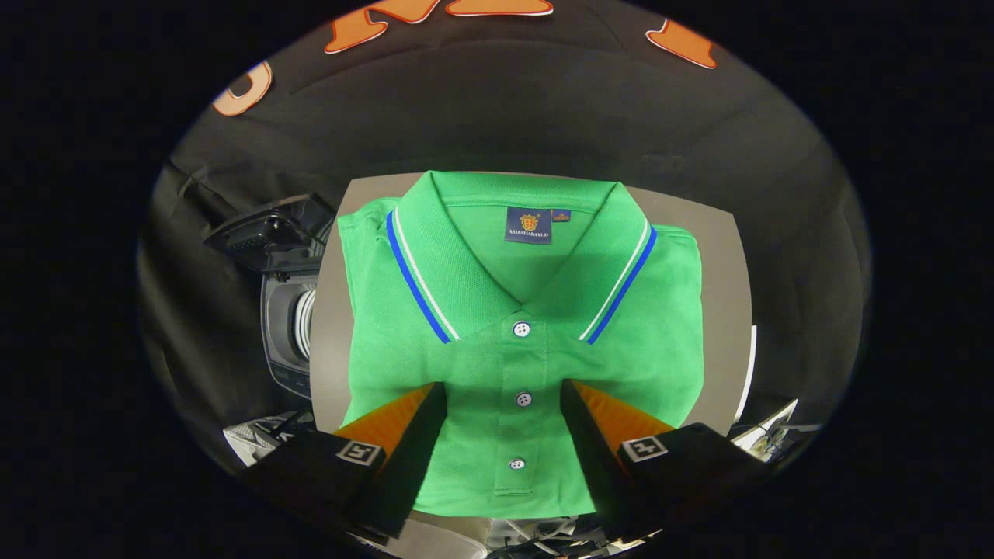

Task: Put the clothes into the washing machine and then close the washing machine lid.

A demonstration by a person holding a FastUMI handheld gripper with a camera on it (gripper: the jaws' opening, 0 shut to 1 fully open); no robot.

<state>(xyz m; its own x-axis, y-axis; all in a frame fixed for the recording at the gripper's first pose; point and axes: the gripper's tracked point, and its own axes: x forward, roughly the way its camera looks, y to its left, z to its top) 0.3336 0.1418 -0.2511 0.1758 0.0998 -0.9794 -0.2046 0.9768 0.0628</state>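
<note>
A folded green polo shirt (497, 310) with a blue-and-white striped collar lies flat on a small grey table (718, 256). My gripper (503, 392) hovers over the shirt's near half, open, its two fingers either side of the button placket. I cannot tell whether the fingertips touch the cloth. The washing machine (287, 310) stands beyond the table's left side, its lid (268, 229) raised and its drum opening facing up.
The table's near edge lies just under the fingers. Cables and light clutter (536, 532) sit on the floor below it, and white items (769, 431) lie at the table's right. Black cloth walls close in behind.
</note>
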